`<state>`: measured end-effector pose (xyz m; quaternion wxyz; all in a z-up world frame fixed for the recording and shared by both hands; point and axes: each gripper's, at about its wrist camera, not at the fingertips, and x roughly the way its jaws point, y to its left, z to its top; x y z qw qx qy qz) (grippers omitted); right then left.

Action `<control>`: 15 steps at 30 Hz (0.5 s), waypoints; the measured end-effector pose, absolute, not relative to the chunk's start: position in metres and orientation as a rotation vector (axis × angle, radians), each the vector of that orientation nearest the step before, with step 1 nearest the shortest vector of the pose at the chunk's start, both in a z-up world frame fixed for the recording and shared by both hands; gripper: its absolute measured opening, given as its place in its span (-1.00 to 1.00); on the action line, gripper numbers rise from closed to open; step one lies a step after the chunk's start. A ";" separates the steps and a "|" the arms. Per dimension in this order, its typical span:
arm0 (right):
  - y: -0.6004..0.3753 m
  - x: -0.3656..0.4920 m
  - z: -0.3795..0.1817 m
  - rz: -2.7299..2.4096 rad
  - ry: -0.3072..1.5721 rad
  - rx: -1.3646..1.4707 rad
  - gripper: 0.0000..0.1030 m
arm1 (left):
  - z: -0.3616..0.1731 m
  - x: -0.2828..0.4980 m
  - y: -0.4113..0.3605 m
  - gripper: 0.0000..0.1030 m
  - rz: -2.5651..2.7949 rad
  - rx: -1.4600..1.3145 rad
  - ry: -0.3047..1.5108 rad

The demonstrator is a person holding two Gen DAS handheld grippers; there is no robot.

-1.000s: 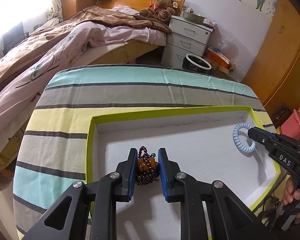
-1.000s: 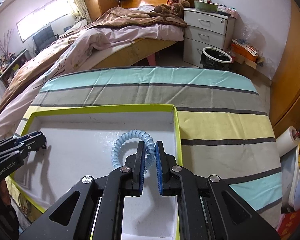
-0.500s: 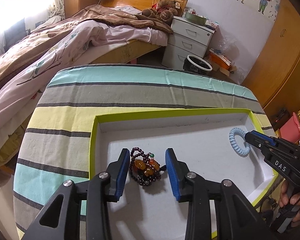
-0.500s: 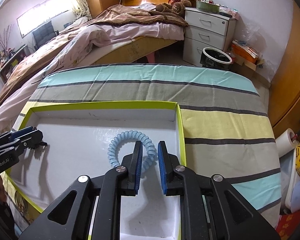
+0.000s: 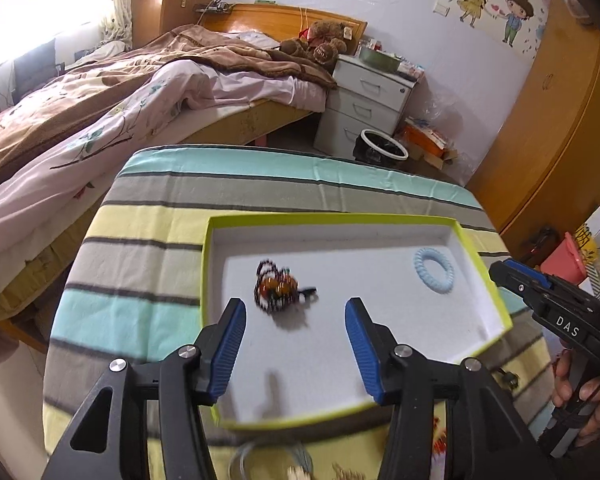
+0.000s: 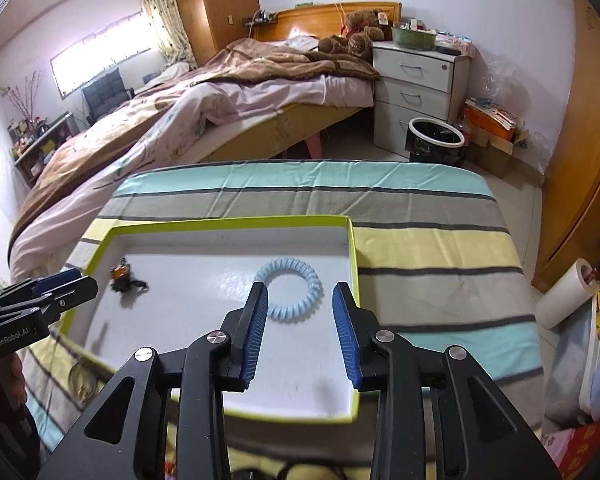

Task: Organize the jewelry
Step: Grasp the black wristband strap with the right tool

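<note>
**Letting go above the tray**

Hovering over the green-rimmed tray [image 5: 332,218], we are holding both tools with nothing between their blue pads. Our left gripper [image 5: 296,312] is spreading its jaws wide, and the dark bead bracelet [image 5: 277,292] with amber stones is lying on the white floor just beyond the tips, untouched. Our right gripper [image 6: 300,296] is spreading its jaws too; the pale blue coil bracelet [image 6: 290,296] is lying flat in the tray's right part, showing between the fingers without touching either pad. The tray is sitting on a striped cloth [image 6: 420,248], and the two bracelets are lying well apart.
</note>
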<state>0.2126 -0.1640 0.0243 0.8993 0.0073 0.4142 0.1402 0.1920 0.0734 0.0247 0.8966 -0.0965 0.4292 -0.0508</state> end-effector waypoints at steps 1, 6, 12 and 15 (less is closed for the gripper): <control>-0.167 0.206 0.025 0.292 0.857 0.019 -0.32 | 0.027 0.184 0.075 0.02 -0.106 -0.206 0.877; -0.179 0.175 0.028 0.313 0.851 0.026 -0.32 | 0.037 0.147 0.081 0.17 -0.091 -0.196 0.829; -0.191 0.136 0.023 0.354 0.851 0.040 -0.32 | 0.036 0.110 0.088 0.19 -0.113 -0.210 0.820; -0.192 0.117 0.013 0.377 0.867 0.017 -0.32 | 0.027 0.094 0.092 0.33 -0.113 -0.237 0.856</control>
